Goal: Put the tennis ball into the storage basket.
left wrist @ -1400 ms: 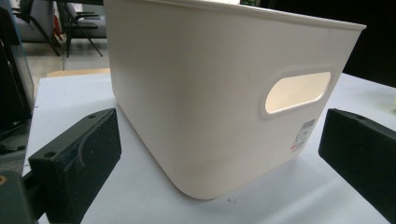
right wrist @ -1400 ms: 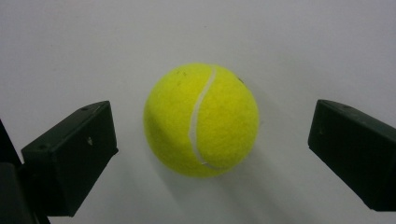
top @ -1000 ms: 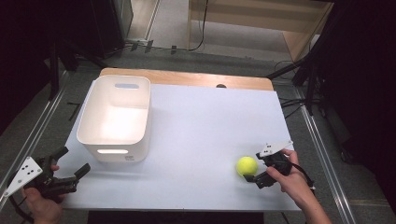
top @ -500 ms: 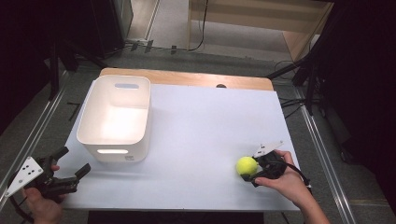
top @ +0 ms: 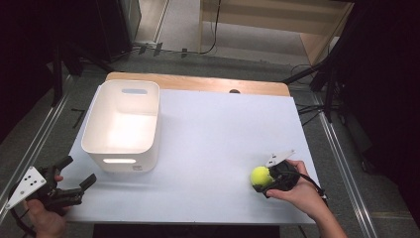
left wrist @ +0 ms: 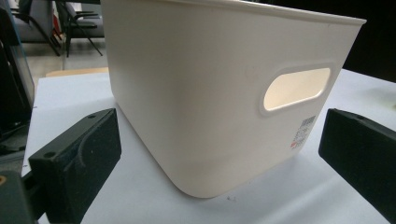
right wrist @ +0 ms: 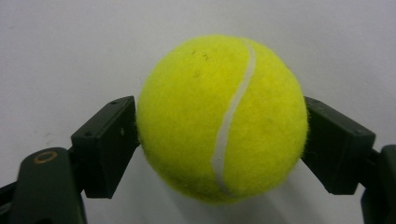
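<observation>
The worktop [top: 208, 144] is a white sheet over a wooden board whose far edge shows bare, with a small dark hole [top: 234, 91] in that strip. Around it the floor [top: 178, 29] is grey, with black cables, metal rails down both sides and dark frames at the left and right.

A white bin [top: 123, 126] stands on the left half of the worktop, open side up, with a handle slot in each short wall. Nothing lies between it and the ball [top: 260, 176], which sits well apart from it near the front right corner.

The right tool [top: 267, 179], held in the right hand [top: 299, 191], is clamped on the ball; its own view shows a jaw pressed against each side of the ball [right wrist: 222, 119], with the white seam curving down the front. The high view cannot show that contact so plainly.

The left tool [top: 74, 178] sits at the front left edge, held in the left hand [top: 42, 218], jaws wide apart and gripping nothing. Its view looks at the bin's [left wrist: 224, 93] near corner, where a small label [left wrist: 301, 133] sits below the slot
</observation>
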